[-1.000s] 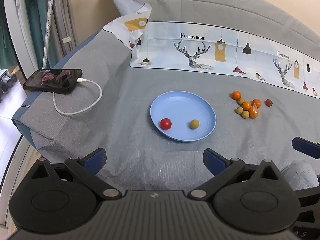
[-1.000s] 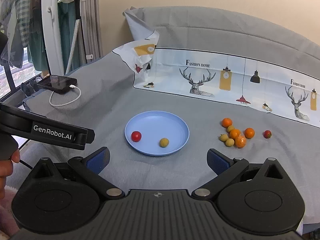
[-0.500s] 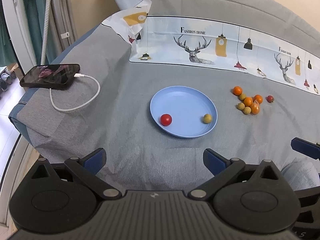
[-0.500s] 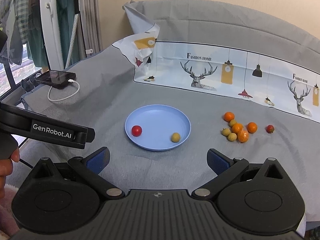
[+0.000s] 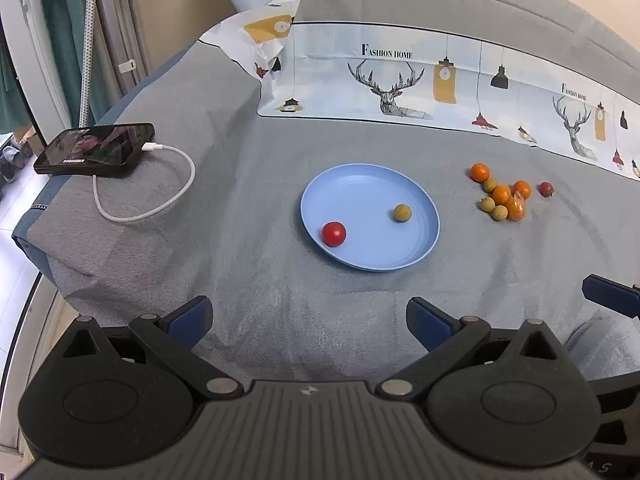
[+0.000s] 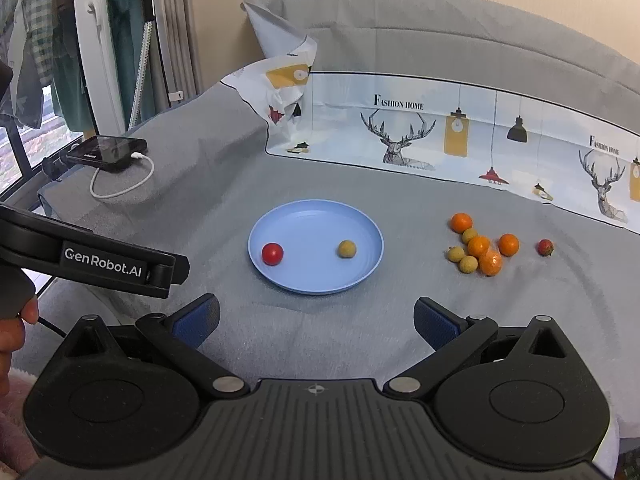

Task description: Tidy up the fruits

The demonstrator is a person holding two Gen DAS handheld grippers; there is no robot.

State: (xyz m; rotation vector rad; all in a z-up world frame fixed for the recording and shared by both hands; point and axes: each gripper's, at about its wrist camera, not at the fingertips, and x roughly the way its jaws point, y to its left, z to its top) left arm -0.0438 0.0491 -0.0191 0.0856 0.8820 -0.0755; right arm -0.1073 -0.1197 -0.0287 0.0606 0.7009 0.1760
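A blue plate (image 5: 360,184) (image 6: 308,216) lies on the grey cloth and holds a red tomato (image 5: 334,233) (image 6: 272,253) and a yellow-green round fruit (image 5: 402,213) (image 6: 346,249). To its right sits a loose cluster of small oranges (image 5: 502,195) (image 6: 479,246) and yellow-green fruits (image 5: 487,204) (image 6: 455,254), with a small red fruit (image 5: 545,189) (image 6: 545,247) further right. My left gripper (image 5: 309,318) is open and empty, well short of the plate. My right gripper (image 6: 316,320) is also open and empty, near the cloth's front.
A phone (image 5: 96,148) (image 6: 108,151) with a white charging cable (image 5: 160,196) lies at the left edge of the cloth. A printed sheet with deer (image 5: 400,80) stands along the back. The left gripper's body (image 6: 92,260) and a hand (image 6: 12,332) show at the right view's left.
Both cameras shifted a little; the yellow-green fruit on the plate rolled right and then back towards the middle. Both grippers stayed open.
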